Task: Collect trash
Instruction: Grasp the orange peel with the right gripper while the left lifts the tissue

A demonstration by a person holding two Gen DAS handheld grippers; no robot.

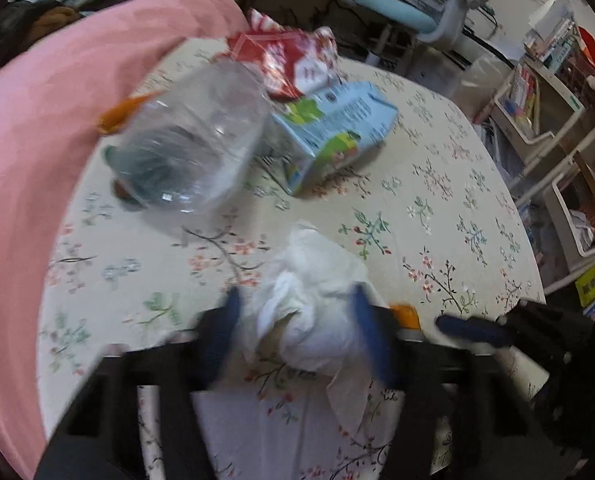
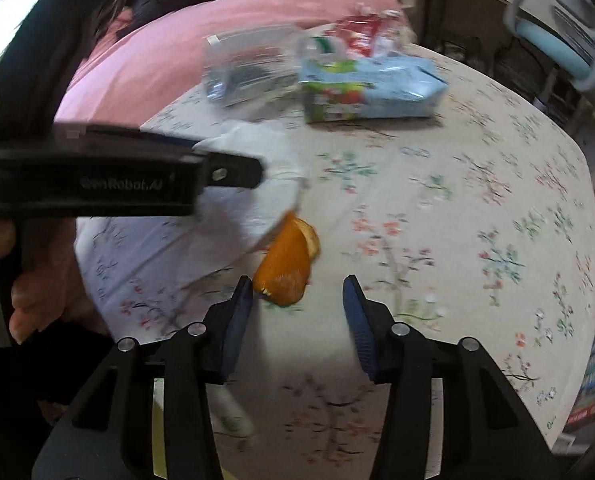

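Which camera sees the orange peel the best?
The right wrist view. The orange peel lies whole on the flowery tablecloth, just ahead of the open right claw. In the left wrist view only a small blurry orange bit peeks out behind a claw finger, beside the white tissue.

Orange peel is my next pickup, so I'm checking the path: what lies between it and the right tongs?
Nothing but bare floral tablecloth, as the right wrist view shows. The orange peel sits just ahead of the open right tongs, close to their left finger.

You see a white tissue (image 1: 317,300), orange peel (image 2: 287,268), light-blue carton (image 1: 337,132) and red-and-white wrapper (image 1: 289,60) on the cream floral tablecloth (image 1: 437,200).
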